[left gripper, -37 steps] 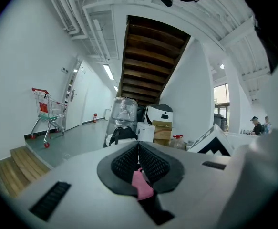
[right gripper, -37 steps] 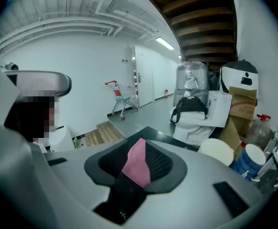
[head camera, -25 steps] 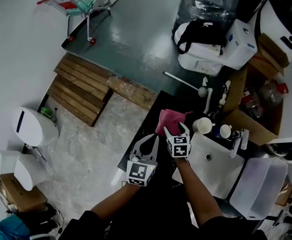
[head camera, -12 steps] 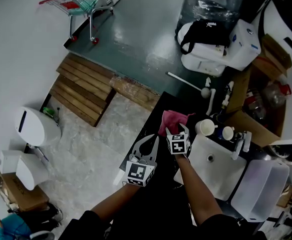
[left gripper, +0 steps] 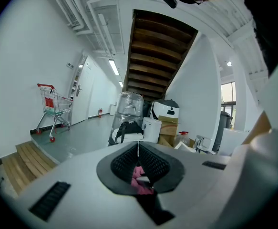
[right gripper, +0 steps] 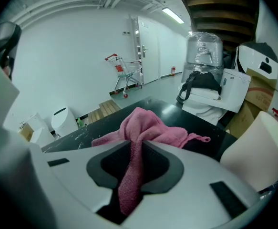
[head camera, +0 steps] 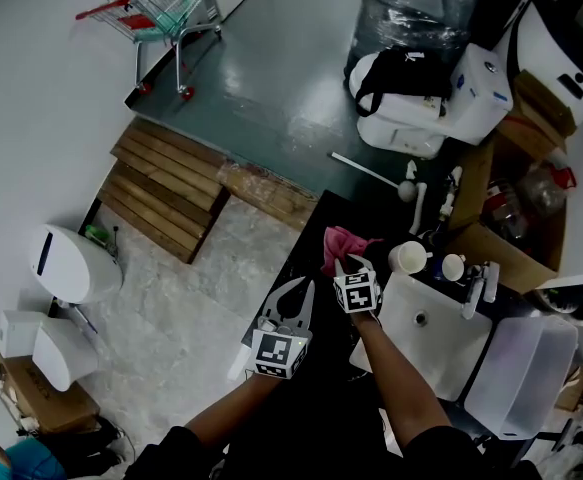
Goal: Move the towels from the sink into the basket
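A pink towel point(head camera: 339, 244) lies bunched on the dark counter point(head camera: 301, 258), left of the white sink point(head camera: 426, 343). My right gripper point(head camera: 350, 262) is at the towel's near edge. Its jaws are closing, and a fold of the pink towel point(right gripper: 146, 125) is pinched between the right gripper point(right gripper: 138, 146) pads. My left gripper point(head camera: 298, 291) hovers beside it to the left, apart from the towel. In the left gripper view the left gripper point(left gripper: 138, 149) is shut and empty, with a bit of pink showing beyond its tips.
Two cups point(head camera: 407, 255) and a faucet point(head camera: 477, 286) stand at the sink's far edge. A pale plastic tub point(head camera: 516, 368) sits right of the sink. Cardboard boxes point(head camera: 516, 208) and white appliances point(head camera: 441, 93) crowd the back right. Wooden pallets point(head camera: 166, 183) and a shopping cart point(head camera: 166, 13) are on the floor.
My right gripper's jaws have come together on the pink towel, which now looks more bunched. The left gripper has hardly moved.
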The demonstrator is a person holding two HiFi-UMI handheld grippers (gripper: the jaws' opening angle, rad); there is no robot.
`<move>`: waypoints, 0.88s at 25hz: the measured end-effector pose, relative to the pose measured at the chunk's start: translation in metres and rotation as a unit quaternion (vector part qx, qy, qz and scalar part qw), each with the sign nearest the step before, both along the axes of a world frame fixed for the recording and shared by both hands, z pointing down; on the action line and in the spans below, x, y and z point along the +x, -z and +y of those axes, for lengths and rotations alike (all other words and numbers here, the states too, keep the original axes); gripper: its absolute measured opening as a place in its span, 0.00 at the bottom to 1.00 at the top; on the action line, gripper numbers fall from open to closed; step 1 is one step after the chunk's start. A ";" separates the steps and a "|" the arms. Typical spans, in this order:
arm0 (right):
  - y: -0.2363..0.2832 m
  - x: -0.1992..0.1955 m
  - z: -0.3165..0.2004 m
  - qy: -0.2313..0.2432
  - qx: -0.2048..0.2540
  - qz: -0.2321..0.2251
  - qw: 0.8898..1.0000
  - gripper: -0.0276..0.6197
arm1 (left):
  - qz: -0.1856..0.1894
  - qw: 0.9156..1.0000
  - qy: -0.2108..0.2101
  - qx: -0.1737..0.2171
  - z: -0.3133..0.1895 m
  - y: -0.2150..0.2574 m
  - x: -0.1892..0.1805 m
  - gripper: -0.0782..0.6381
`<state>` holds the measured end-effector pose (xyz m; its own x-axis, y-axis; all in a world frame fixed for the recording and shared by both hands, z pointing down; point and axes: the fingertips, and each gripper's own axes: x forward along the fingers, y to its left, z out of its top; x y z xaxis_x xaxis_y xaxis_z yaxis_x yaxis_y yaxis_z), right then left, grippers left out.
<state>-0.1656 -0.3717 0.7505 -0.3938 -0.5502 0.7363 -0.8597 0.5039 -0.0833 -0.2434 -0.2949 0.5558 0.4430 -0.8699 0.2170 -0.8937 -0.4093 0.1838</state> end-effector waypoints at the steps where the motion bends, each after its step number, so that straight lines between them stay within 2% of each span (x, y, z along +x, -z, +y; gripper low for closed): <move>1: 0.002 0.001 0.000 -0.004 0.003 0.000 1.000 0.17 | 0.000 1.000 0.001 0.002 0.000 0.000 0.000 0.13; 13: 0.039 0.001 0.014 -0.018 0.047 0.004 0.999 0.17 | 0.004 1.000 0.009 0.018 0.017 0.015 -0.017 0.13; 22: 0.067 0.008 0.057 -0.036 0.063 -0.010 0.997 0.17 | 0.008 1.000 -0.003 0.018 0.065 0.016 -0.016 0.13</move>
<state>-0.1577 -0.3147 0.6839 -0.3639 -0.6659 0.6513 -0.8932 0.4477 -0.0414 -0.2590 -0.2299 0.5400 0.4520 -0.8741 0.1781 -0.8881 -0.4221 0.1820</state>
